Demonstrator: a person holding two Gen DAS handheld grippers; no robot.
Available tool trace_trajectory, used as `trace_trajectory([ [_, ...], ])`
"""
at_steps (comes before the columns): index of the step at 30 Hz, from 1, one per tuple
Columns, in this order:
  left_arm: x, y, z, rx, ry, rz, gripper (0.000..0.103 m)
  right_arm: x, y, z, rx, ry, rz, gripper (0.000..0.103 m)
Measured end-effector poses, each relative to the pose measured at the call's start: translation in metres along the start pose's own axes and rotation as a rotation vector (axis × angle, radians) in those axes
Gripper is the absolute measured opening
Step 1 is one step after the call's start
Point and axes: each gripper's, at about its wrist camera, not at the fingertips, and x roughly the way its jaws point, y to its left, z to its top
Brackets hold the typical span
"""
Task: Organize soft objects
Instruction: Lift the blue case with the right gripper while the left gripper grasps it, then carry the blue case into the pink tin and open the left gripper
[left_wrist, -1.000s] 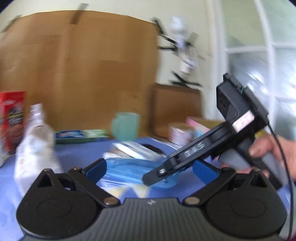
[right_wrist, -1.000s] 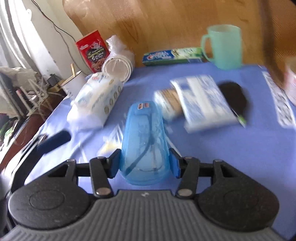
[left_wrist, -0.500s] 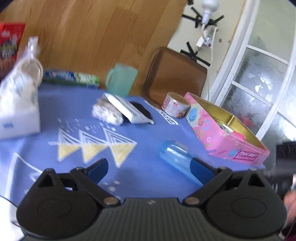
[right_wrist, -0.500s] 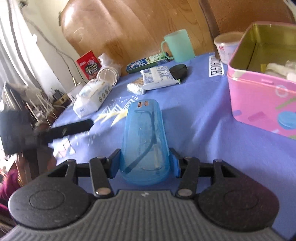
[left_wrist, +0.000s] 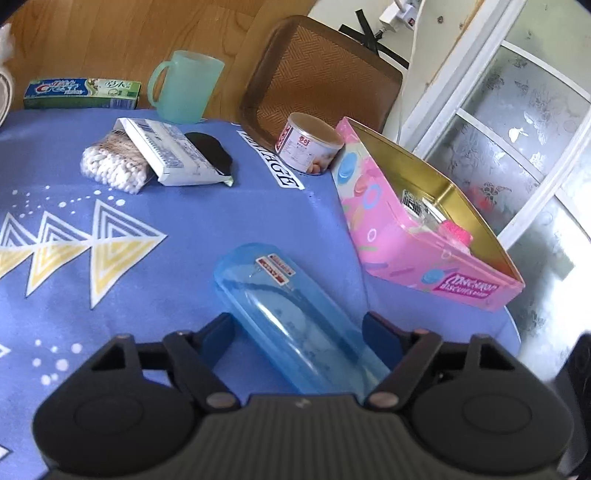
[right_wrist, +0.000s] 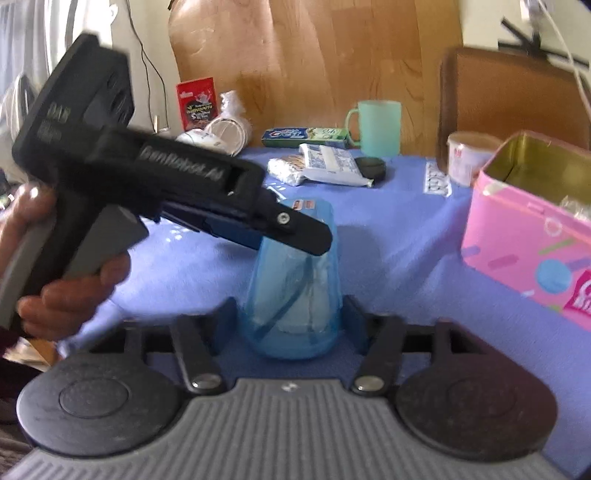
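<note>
A translucent blue case (right_wrist: 291, 291) with something inside is held over the blue tablecloth (right_wrist: 399, 236). My right gripper (right_wrist: 291, 317) is shut on its near end, a pad pressing on each side. My left gripper (right_wrist: 295, 236), held by a hand (right_wrist: 74, 291), reaches in from the left across the case's far end. In the left wrist view the case (left_wrist: 291, 314) runs diagonally between the fingers of the left gripper (left_wrist: 299, 332). Those jaws are closing, with a narrow gap still showing at each pad. An open pink tin (left_wrist: 406, 258) stands to the right.
At the back lie a bag of cotton swabs (left_wrist: 110, 166), a white packet (left_wrist: 166, 151), a black round object (left_wrist: 210, 151), a mint mug (left_wrist: 184, 88) and a toothpaste box (left_wrist: 81, 92). A small can (left_wrist: 310, 147) and a leaning brown tray (left_wrist: 317, 74) stand beside the tin.
My left gripper has swung in from the side and narrowed its jaws around the case's far end. The right gripper has kept its hold and carried the case closer to the pink tin.
</note>
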Motion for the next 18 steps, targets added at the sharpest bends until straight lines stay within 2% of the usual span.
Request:
trace_trajectory([
  [2,0.001,-0.007,0.008,-0.007,-0.008,-0.018,0.072,-0.003,0.0,0.001,-0.009,-0.042,-0.047,0.058],
  [4,-0.002,-0.02,0.021,0.026,-0.036,-0.039,0.072,-0.014,-0.005,0.006,-0.017,-0.115,-0.091,0.058],
  [8,-0.002,-0.07,0.054,0.17,-0.106,-0.094,0.072,-0.041,-0.024,0.021,0.014,-0.267,-0.207,0.058],
  [10,0.007,-0.099,0.067,0.253,-0.132,-0.116,0.07,-0.051,-0.037,0.028,0.048,-0.315,-0.274,0.058],
  [14,0.047,-0.148,0.085,0.342,-0.129,-0.133,0.069,-0.053,-0.07,0.038,0.124,-0.333,-0.416,0.058],
  [18,0.086,-0.171,0.091,0.371,-0.126,-0.083,0.073,-0.032,-0.102,0.048,0.176,-0.303,-0.557,0.058],
])
